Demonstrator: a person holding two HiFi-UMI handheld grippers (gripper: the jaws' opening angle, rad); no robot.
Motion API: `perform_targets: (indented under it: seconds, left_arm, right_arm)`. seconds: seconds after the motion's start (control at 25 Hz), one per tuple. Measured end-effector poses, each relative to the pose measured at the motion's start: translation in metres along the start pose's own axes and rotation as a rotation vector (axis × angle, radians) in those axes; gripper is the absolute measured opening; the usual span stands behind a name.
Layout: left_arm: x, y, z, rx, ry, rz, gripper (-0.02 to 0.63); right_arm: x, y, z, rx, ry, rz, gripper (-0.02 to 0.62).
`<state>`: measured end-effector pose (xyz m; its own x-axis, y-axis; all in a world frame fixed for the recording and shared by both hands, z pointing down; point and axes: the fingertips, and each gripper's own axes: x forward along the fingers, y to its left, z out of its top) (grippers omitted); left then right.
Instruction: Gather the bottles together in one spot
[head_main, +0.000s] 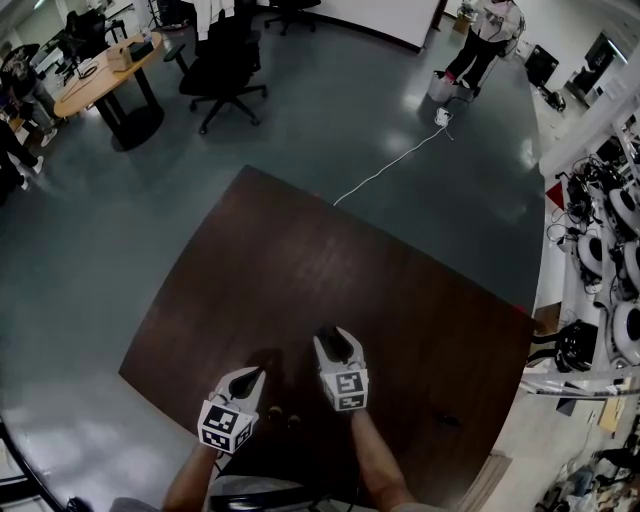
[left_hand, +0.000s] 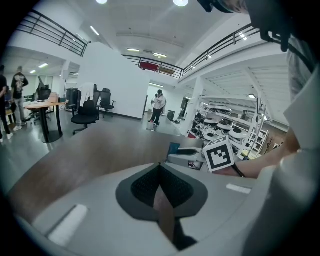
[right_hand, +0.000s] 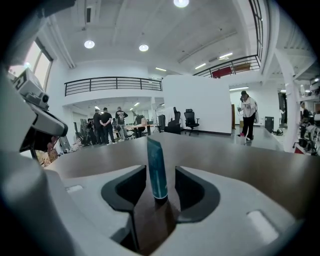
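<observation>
The teal bottle (right_hand: 156, 167) stood upright on the table (right_hand: 240, 160), cap end down, its long axis vertical. It sat between the jaws of the right gripper (right_hand: 159, 176), dead ahead at 12 o'clock of that gripper. A clear gap showed between the bottle and the pad on each side. The jaws were spread and gripped nothing.

In my judgement the coming move turned on those gaps. The bottle was centred, so closing would catch it squarely. A straight pull-back toward 6 o'clock would clear it without a knock.

The right gripper was plainly the nearer one. In the head view the left gripper (head_main: 248, 382) lay at about 8 o'clock of it, by the table's near edge. Its jaws were pressed together and empty.

Only the right gripper view showed the bottle and the gaps. The head view gave the layout of both grippers, but the bottle could not be made out there against the dark jaws. The left gripper view showed the right gripper's marker cube (left_hand: 220, 154) at 2 o'clock and no bottle.
</observation>
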<state>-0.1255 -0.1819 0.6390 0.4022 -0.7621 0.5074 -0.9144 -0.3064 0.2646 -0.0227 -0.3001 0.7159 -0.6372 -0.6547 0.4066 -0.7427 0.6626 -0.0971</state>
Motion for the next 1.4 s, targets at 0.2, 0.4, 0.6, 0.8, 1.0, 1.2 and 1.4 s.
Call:
perform_targets:
  seconds: [0.2, 0.4, 0.6, 0.8, 1.0, 1.2, 1.4]
  left_arm:
    - [-0.002, 0.003, 0.001, -0.002, 0.004, 0.002, 0.000]
    - [-0.002, 0.004, 0.002, -0.003, 0.007, 0.004, 0.000]
    - [-0.004, 0.006, 0.001, -0.002, 0.002, 0.005, 0.000]
    - [-0.008, 0.005, 0.002, 0.005, -0.005, 0.006, 0.000]
    - [-0.016, 0.000, 0.007, 0.016, -0.027, 0.000, 0.000]
    - [-0.026, -0.011, 0.012, 0.033, -0.052, -0.007, 0.000]
    - [-0.040, -0.024, 0.004, 0.045, -0.062, -0.023, 0.000]
  right_arm:
    - [0.003, 0.002, 0.003, -0.019, -0.003, -0.006, 0.143]
    - [0.002, 0.001, 0.004, -0.038, -0.001, -0.013, 0.103]
    - [0.001, 0.000, 0.003, -0.040, -0.005, -0.029, 0.100]
    - [-0.009, -0.004, 0.011, -0.041, -0.026, -0.050, 0.100]
    - [-0.027, -0.001, 0.020, -0.052, -0.041, -0.070, 0.100]
    - [-0.058, 0.001, 0.028, -0.050, -0.061, -0.094, 0.100]
    - [-0.092, 0.008, 0.022, -0.045, -0.069, -0.125, 0.100]
